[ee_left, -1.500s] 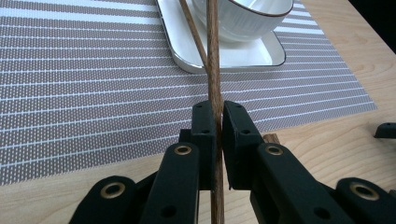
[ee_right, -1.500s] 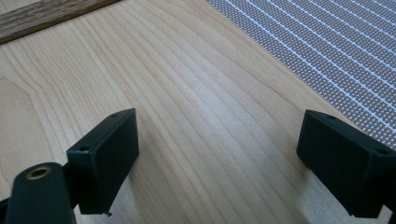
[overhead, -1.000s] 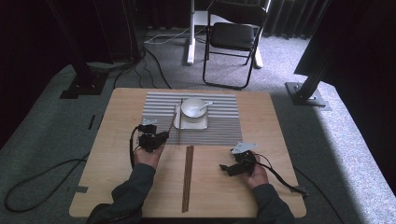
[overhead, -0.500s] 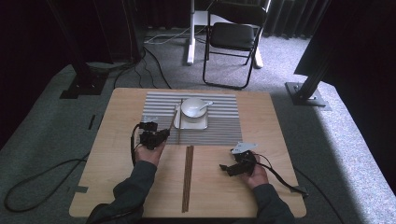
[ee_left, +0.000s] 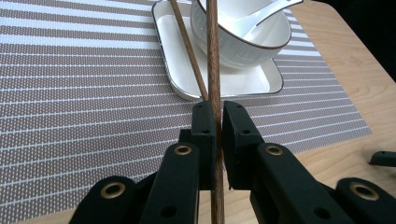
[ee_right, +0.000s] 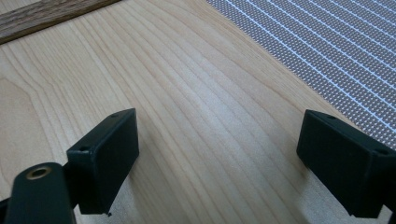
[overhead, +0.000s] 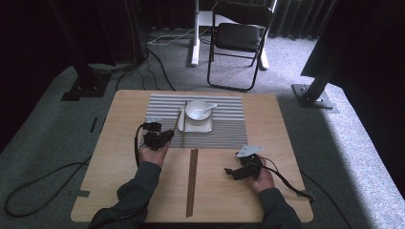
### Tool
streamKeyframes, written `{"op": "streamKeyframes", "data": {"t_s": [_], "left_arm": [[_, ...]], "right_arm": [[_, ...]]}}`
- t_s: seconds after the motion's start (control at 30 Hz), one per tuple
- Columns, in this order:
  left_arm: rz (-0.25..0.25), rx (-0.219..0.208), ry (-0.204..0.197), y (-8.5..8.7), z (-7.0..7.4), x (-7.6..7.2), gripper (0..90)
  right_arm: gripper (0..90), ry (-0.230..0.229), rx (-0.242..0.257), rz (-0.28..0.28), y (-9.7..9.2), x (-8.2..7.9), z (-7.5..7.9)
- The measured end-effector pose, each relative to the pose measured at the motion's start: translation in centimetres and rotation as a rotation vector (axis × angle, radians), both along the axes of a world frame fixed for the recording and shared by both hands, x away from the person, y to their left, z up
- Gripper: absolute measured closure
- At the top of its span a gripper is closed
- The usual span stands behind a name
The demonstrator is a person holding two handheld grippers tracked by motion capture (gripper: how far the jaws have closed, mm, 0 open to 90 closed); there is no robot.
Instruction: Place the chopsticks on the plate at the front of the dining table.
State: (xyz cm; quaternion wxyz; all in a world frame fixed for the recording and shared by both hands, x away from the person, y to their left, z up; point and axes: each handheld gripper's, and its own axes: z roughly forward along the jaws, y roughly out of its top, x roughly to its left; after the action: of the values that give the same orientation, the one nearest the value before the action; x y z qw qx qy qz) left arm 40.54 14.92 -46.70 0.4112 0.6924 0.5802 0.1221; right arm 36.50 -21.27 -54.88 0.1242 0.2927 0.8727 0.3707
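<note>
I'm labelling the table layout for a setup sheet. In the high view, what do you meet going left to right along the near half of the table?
Left gripper, shut on a chopstick → the wooden strips lying on the table's middle → right gripper, fingers open, resting on bare wood of the table.

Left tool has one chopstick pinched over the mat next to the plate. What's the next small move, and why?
Probably ease the left tool down and lay its chopstick beside the other chopstick, which already rests across the plate's left rim. The held stick rides above it, crossing the bowl, and the tool is shut on it. The right tool sits open over bare table, so nothing needs it yet.
</note>
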Motion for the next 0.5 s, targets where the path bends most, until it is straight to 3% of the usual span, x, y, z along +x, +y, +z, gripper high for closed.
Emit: {"op": "streamKeyframes", "data": {"t_s": [0.5], "left_arm": [[0.008,0.000,0.010,-0.18,-0.14,0.89,84.2]], "right_arm": [[12.2,-0.001,0.000,0.001,0.00,0.01,0.00]]}}
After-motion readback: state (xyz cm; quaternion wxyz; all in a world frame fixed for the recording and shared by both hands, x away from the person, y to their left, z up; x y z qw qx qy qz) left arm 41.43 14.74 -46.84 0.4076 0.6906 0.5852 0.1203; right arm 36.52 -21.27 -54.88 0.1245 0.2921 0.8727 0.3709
